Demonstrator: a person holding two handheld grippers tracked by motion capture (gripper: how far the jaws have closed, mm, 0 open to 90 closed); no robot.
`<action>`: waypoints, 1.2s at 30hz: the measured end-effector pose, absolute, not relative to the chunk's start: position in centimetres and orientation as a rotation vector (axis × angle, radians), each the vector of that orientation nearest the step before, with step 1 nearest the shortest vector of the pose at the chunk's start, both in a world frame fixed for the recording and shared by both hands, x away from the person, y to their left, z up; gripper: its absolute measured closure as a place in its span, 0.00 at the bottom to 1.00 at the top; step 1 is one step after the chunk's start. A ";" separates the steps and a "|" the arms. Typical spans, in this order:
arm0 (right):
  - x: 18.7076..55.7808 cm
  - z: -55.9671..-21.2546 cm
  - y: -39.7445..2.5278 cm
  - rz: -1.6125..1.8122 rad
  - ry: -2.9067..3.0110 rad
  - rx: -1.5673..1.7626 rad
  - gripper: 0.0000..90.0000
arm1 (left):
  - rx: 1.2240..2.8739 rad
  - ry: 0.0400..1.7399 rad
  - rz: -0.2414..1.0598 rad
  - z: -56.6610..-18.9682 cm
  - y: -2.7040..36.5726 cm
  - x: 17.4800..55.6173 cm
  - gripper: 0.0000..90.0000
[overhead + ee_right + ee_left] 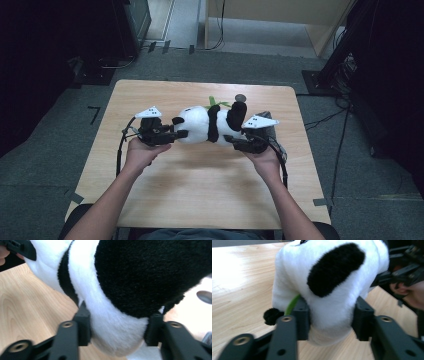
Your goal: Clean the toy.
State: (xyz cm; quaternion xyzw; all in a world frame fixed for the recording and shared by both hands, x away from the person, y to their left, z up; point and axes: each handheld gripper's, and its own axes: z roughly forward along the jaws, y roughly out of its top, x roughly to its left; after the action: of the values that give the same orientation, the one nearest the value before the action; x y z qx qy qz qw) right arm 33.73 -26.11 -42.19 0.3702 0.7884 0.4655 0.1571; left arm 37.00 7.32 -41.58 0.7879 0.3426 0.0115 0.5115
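Observation:
A black and white plush panda [207, 125] lies sideways over the middle of the wooden table [200, 190], with a green leaf [216, 103] at its far side. My left gripper [177, 134] is shut on the panda's head end; in the left gripper view both jaws press into the white plush [329, 310] below a black patch [334, 267]. My right gripper [240, 141] is shut on the panda's rear end, its jaws squeezing white fur [117, 332] under a black limb [150, 272]. The panda looks held between both grippers, slightly off the tabletop.
A small grey round object [241, 97] sits on the table behind the panda, also seen as a grey disc [205, 296]. A dark grey item [270, 131] lies by the right gripper. Black equipment stands [345, 55] and cables [345, 130] surround the table on grey carpet.

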 end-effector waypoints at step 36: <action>33.8 -40.0 -26.9 1.430 2.421 1.279 0.57 | 2.009 0.736 0.192 -43.3 6.2 35.7 0.60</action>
State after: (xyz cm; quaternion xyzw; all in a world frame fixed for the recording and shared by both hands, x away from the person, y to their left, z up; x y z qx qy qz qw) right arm 33.80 -26.88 -39.98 0.4140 0.7834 0.4628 0.0264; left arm 35.71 6.24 -43.29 0.8222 0.3012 0.0784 0.4766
